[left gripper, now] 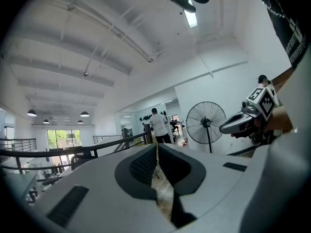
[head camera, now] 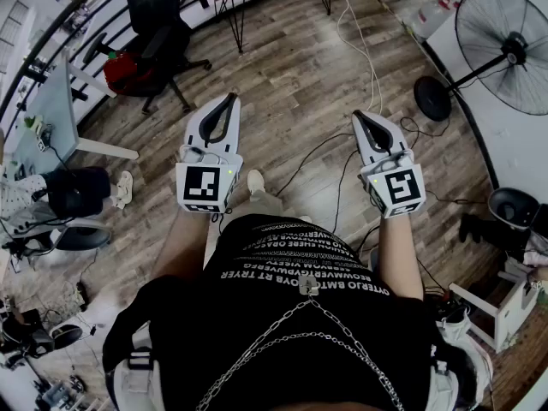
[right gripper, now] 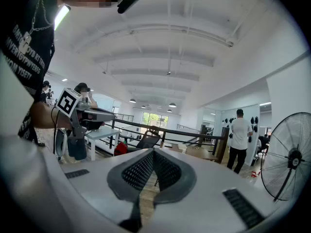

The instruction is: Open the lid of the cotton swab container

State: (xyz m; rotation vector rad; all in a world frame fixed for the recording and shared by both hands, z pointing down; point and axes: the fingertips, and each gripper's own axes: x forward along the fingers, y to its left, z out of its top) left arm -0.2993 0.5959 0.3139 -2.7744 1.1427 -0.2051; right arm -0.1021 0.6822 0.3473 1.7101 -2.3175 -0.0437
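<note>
No cotton swab container shows in any view. In the head view my left gripper (head camera: 229,98) and my right gripper (head camera: 356,115) are held out side by side above the wooden floor, both pointing forward. Each has its jaws pressed together with nothing between them. The left gripper view looks along its shut jaws (left gripper: 156,147) into the room, and the right gripper (left gripper: 243,123) appears at its right edge. Along the right gripper's own shut jaws (right gripper: 153,152) the view is likewise of the room, with the left gripper (right gripper: 95,114) at the left.
A floor fan (head camera: 505,50) stands at the right, with cables (head camera: 360,50) trailing over the floor. A black office chair (head camera: 158,24) and a white table (head camera: 60,110) are at the left. A person in a white shirt (right gripper: 239,140) stands further off by a railing (right gripper: 184,132).
</note>
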